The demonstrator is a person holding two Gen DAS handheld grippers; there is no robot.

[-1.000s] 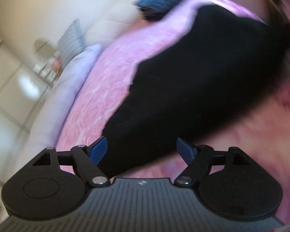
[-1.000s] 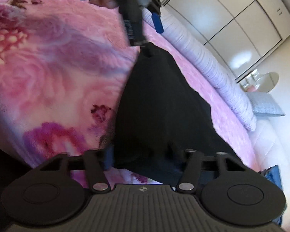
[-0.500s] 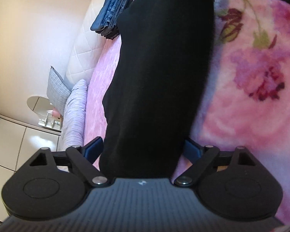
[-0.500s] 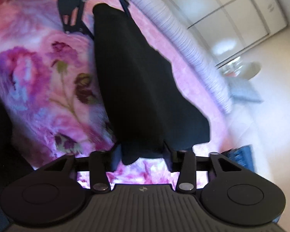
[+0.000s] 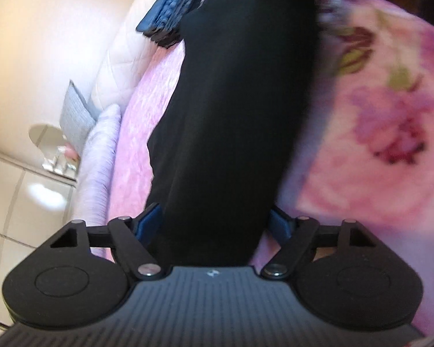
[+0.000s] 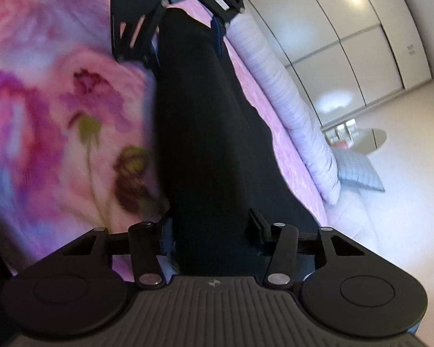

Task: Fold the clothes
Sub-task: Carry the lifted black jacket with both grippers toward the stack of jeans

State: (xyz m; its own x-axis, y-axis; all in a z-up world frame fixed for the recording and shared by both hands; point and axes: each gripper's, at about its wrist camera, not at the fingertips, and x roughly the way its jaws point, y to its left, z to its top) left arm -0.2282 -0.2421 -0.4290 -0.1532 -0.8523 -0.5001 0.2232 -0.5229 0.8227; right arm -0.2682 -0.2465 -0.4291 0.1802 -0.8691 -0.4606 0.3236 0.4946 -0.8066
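Between both tools point(image 5: 214, 222), black garment point(image 5: 234, 115)

Both wrist cameras face each other along the same black garment point(image 5: 234, 110) point(image 6: 205, 133), close above the bed point(image 5: 384, 133).

- In the left wrist view we see the garment point(image 5: 234, 110) running up the middle of the frame from between our left gripper point(image 5: 214, 225) fingers at the bottom.
- The blanket point(image 5: 384, 133) lies right of it; the headboard point(image 5: 121, 57) and folded stack point(image 5: 173, 14) sit upper left.
- In the right wrist view the garment point(image 6: 205, 133) spans from our right gripper point(image 6: 211, 231) at the bottom to the left gripper point(image 6: 188, 31) at top centre.
- The bolster point(image 6: 292, 112) lies right of it, the wardrobe point(image 6: 347, 37) upper right.
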